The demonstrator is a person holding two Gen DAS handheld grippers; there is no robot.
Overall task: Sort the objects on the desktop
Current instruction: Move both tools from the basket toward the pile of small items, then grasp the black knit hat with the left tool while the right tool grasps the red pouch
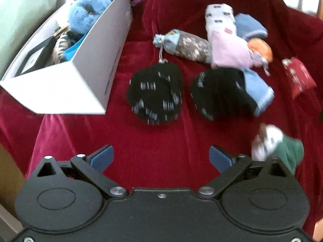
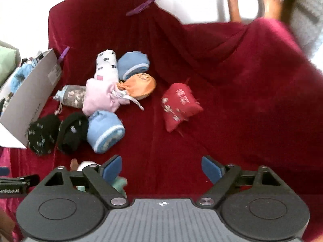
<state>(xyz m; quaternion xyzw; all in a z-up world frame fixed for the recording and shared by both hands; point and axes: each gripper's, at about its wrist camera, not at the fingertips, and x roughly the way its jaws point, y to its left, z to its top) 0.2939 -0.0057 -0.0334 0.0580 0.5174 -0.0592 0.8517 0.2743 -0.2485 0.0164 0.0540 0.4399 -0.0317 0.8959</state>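
The white box [image 1: 66, 84] hides its lower contents; the green-and-white bundle [image 1: 282, 147] is blurred.

On a deep red velvet cloth [image 2: 232, 84] lie two black rolled socks [image 1: 155, 93] flecked white, a plain orange pouch [image 2: 141, 86] and a white box [image 1: 66, 84].

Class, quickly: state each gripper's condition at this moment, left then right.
Left gripper: open, nothing between its pads, above the red cloth.
Right gripper: open, holding nothing, over the red cloth.
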